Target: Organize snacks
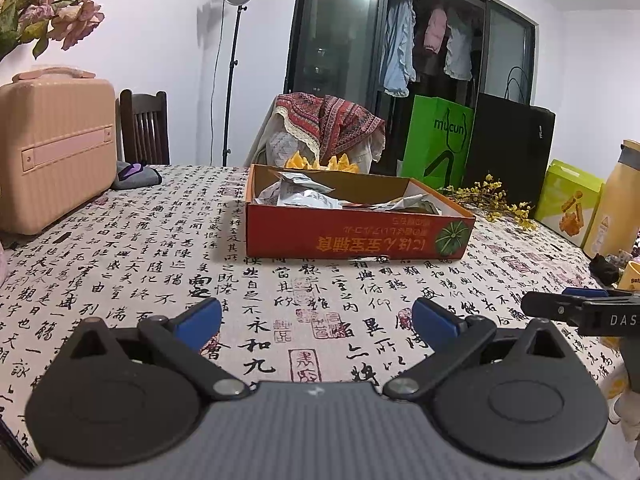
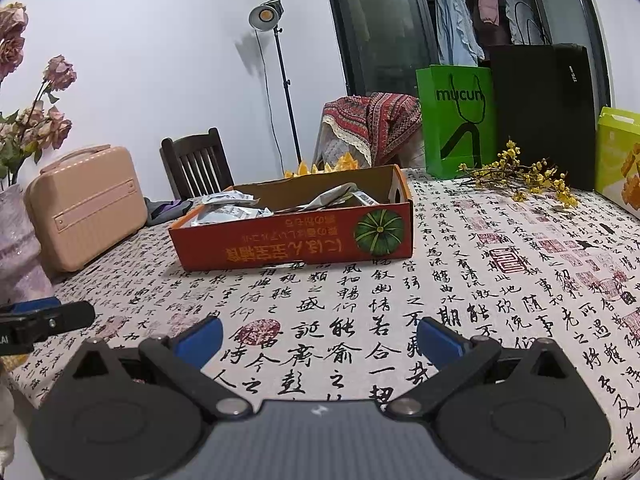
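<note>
A red cardboard box (image 1: 352,238) with a pumpkin picture stands on the table, holding several silver snack packets (image 1: 298,196). It also shows in the right wrist view (image 2: 296,244) with the packets (image 2: 232,210) inside. My left gripper (image 1: 318,320) is open and empty, low over the tablecloth, well short of the box. My right gripper (image 2: 320,338) is open and empty, also short of the box. The right gripper's finger shows at the right edge of the left wrist view (image 1: 576,308); the left gripper's finger shows at the left edge of the right wrist view (image 2: 48,320).
A calligraphy tablecloth (image 1: 200,272) covers the table. A pink case (image 1: 56,152) stands at the left, with dried flowers (image 2: 36,120) near it. A green bag (image 2: 460,120), a black bag (image 2: 544,112), yellow twigs (image 2: 520,176) and a yellow-green snack box (image 2: 620,156) stand at the right.
</note>
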### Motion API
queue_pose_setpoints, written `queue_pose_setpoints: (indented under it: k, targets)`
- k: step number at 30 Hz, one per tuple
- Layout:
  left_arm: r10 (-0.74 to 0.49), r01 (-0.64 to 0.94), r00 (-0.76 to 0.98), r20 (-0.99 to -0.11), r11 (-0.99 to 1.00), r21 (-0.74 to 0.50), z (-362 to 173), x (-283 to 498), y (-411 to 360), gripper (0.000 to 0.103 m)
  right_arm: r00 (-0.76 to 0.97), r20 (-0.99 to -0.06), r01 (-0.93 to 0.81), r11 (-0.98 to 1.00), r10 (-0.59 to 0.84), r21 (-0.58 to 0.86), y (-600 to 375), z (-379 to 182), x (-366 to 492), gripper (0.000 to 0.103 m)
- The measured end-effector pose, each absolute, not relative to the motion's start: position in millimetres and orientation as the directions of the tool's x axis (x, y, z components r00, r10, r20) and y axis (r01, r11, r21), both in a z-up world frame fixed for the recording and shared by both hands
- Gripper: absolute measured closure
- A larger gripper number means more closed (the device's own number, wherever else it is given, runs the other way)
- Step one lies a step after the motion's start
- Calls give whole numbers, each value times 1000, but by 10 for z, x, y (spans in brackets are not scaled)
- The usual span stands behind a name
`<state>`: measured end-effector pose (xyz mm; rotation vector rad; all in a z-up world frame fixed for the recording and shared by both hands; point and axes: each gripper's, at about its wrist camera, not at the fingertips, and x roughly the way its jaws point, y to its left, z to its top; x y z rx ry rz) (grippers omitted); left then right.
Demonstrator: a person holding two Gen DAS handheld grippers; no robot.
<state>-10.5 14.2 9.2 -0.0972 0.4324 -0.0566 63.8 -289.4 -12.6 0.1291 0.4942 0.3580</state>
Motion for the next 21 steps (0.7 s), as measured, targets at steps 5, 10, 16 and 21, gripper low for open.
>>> queue_pose_setpoints:
  k: [5, 10, 16, 21]
  targets:
    - [-78, 38, 906, -416, 994, -105, 88, -97, 135, 0, 820, -440, -304, 930, 366, 207, -2901, -126, 641, 0]
    - [-79, 38, 906, -416, 994, -105, 88, -92, 134, 0, 820, -440, -304, 930, 366, 207, -2901, -126, 642, 0]
    - [-81, 41, 906, -415, 994, -106, 85, -92, 124, 0, 820, -440, -304, 930, 366, 207, -2901, -126, 642, 0]
    - [-87, 46, 907, -412, 993, -108, 85, -95, 114, 0, 820, -440, -304, 930, 366, 207, -2902, -126, 642, 0]
